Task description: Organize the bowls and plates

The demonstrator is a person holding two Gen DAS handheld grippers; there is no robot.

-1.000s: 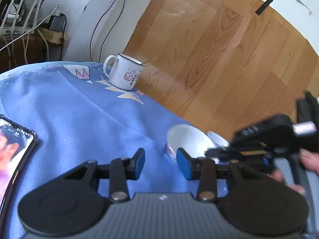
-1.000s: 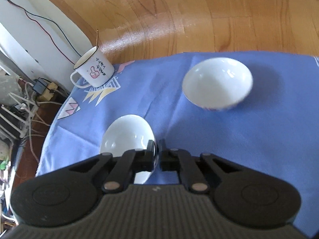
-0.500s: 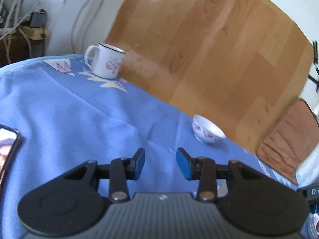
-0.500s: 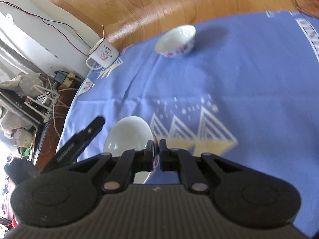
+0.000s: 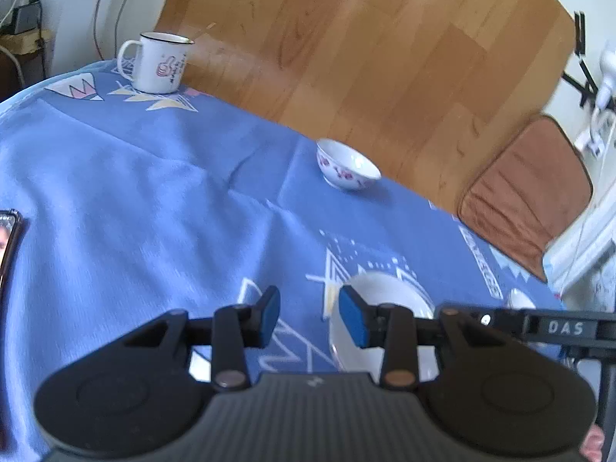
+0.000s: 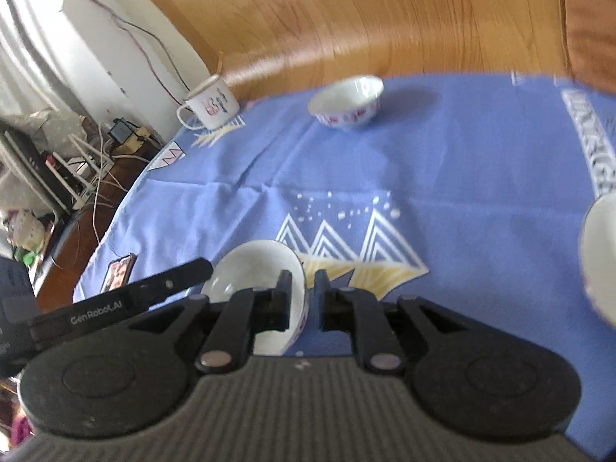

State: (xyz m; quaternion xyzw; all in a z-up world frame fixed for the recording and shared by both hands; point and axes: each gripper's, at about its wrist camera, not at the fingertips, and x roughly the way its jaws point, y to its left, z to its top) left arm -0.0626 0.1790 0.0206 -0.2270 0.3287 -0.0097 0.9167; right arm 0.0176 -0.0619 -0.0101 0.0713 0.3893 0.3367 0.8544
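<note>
Three bowls on my blue cloth. The white bowl [image 6: 265, 269] with a red pattern outside sits upright right at my tongs, rim between the tips. A matching small bowl [image 5: 346, 165] with red flowers stands upright near the far edge. A third bowl [image 6: 598, 258] peeks in at the right, mostly cut off.

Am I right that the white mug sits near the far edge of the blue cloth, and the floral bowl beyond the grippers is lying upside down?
Not quite. The floral bowl stands upright, open side up, as the right wrist view shows. The white mug does sit near the blue cloth's far edge.
</note>
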